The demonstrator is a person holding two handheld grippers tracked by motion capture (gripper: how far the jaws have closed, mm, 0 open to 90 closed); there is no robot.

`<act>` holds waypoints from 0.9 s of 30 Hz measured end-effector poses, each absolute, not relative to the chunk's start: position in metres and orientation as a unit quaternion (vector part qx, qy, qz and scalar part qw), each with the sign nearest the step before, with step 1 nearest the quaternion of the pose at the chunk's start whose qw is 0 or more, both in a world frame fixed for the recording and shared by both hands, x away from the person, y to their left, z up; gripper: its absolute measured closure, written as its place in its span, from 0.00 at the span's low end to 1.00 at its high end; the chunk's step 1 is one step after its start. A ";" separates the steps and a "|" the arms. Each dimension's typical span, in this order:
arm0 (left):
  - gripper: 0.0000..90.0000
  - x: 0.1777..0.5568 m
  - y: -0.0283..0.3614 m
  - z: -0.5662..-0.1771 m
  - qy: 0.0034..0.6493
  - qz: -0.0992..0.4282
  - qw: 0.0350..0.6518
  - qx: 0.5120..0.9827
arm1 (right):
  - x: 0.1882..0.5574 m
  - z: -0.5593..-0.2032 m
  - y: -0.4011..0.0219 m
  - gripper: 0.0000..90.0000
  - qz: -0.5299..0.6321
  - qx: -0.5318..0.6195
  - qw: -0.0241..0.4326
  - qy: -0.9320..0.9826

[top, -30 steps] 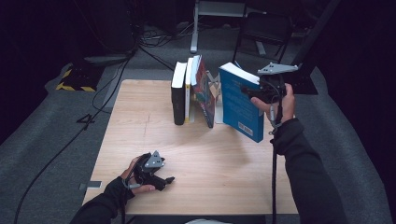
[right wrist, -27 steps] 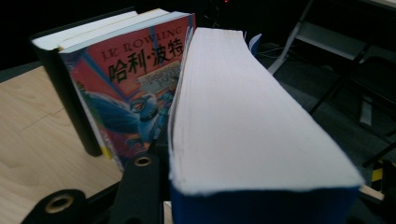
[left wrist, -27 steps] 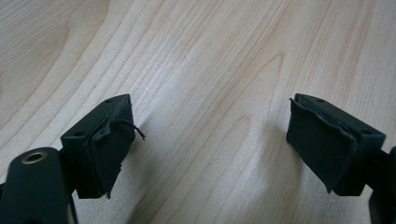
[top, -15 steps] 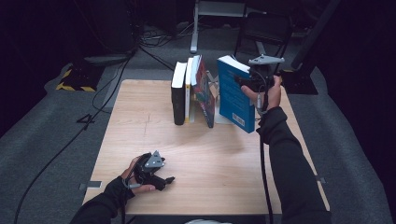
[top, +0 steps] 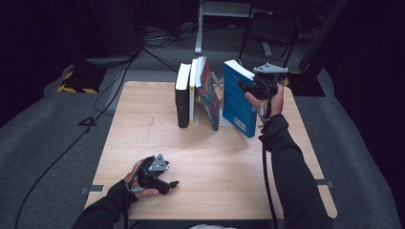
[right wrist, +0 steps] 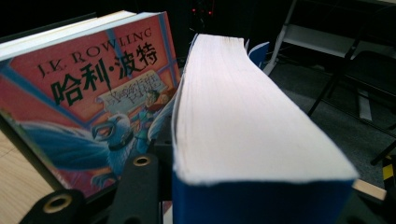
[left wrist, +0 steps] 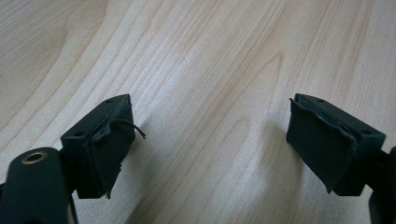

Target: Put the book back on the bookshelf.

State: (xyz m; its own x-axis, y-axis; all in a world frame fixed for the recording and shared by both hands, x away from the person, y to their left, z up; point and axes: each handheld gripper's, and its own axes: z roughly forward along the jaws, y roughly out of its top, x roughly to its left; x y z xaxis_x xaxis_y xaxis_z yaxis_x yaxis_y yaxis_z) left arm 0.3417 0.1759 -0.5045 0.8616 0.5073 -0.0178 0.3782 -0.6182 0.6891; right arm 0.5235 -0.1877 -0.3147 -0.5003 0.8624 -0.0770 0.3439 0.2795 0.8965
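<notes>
My right gripper (top: 254, 88) is shut on a thick blue book (top: 237, 100), which it holds upright at the table's far right. In the right gripper view the blue book's white page edge (right wrist: 233, 121) runs away from the jaws. Beside it leans a colourful illustrated book (right wrist: 88, 93). That book (top: 209, 93) ends a row with a white book (top: 193, 90) and a black book (top: 182, 98). A narrow gap separates the blue book from the row. My left gripper (top: 168, 183) rests open on the wooden table (top: 215, 167) near its front edge, with only bare wood (left wrist: 210, 70) between the jaws.
A grey metal bookend (top: 218, 85) stands behind the illustrated book. Beyond the table are a dark chair (top: 270, 33), a white stand (top: 200, 28) and cables (top: 110, 86) on the grey floor. Bare wood lies between the left gripper and the books.
My right gripper has carried the blue book left and down toward the row, and the book now stands straighter. The left gripper has not moved.
</notes>
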 end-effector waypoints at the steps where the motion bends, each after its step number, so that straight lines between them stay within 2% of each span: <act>1: 0.17 0.342 0.176 -0.504 0.247 0.089 0.360 0.895 | 0.521 -0.316 -0.190 0.66 0.443 0.404 0.293 0.744; 19: 0.17 0.343 0.174 -0.505 0.248 0.090 0.361 0.895 | 0.485 -0.338 -0.222 0.64 0.462 0.403 0.279 0.739; 24: 0.17 0.343 0.174 -0.505 0.248 0.090 0.361 0.894 | 0.483 -0.339 -0.224 0.61 0.457 0.405 0.287 0.738; 25: 0.17 0.343 0.174 -0.505 0.248 0.090 0.361 0.894 | 0.481 -0.340 -0.223 0.57 0.454 0.401 0.294 0.740; 27: 0.17 0.343 0.174 -0.505 0.248 0.090 0.360 0.895 | 0.480 -0.341 -0.223 0.56 0.457 0.400 0.292 0.739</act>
State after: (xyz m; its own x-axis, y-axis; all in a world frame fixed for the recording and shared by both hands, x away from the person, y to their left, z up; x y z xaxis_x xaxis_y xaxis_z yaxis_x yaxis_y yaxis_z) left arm 0.3434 0.1738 -0.5047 0.8610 0.5083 -0.0173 0.3784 -0.6174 0.6897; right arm 0.4803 -0.2225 -0.3412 -0.5097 0.8579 -0.0647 0.3245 0.2614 0.9091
